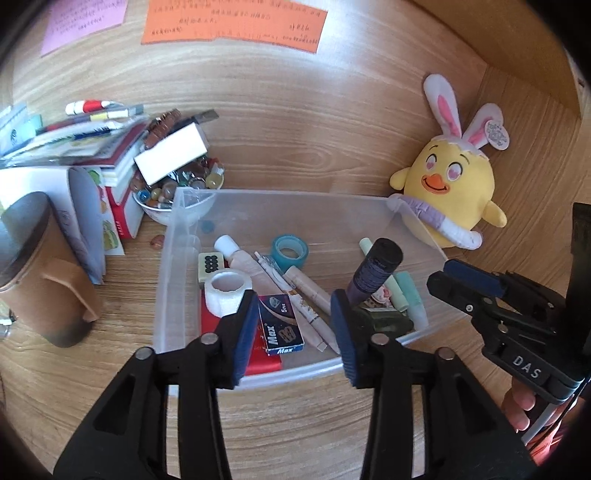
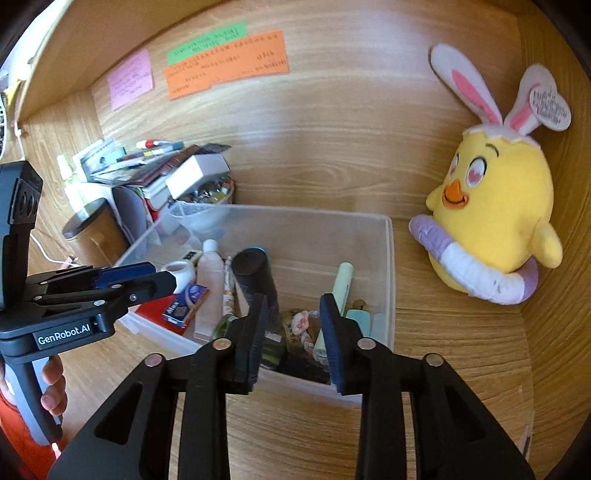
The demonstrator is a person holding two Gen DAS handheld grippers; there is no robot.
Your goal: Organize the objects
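A clear plastic bin [image 1: 173, 266] [image 2: 388, 266] stands on the wooden desk. It holds a dark purple tube [image 1: 373, 273] [image 2: 255, 280], a Max staples box [image 1: 280, 325], a white tape roll [image 1: 227, 291], a teal tape roll [image 1: 290, 253], pens and pastel markers [image 1: 406, 295]. My left gripper [image 1: 295, 332] is open and empty over the bin's near edge; it also shows in the right wrist view [image 2: 147, 277]. My right gripper [image 2: 293, 332] is open and empty over the bin's near right corner, and shows in the left wrist view [image 1: 450, 280].
A yellow chick plush with bunny ears [image 1: 450, 188] [image 2: 491, 221] leans in the right corner. Left of the bin stand a bowl of marbles [image 1: 173, 192], stacked books and boxes [image 1: 92, 147], and a brown cup [image 1: 40, 273]. Sticky notes [image 1: 229, 22] hang on the back wall.
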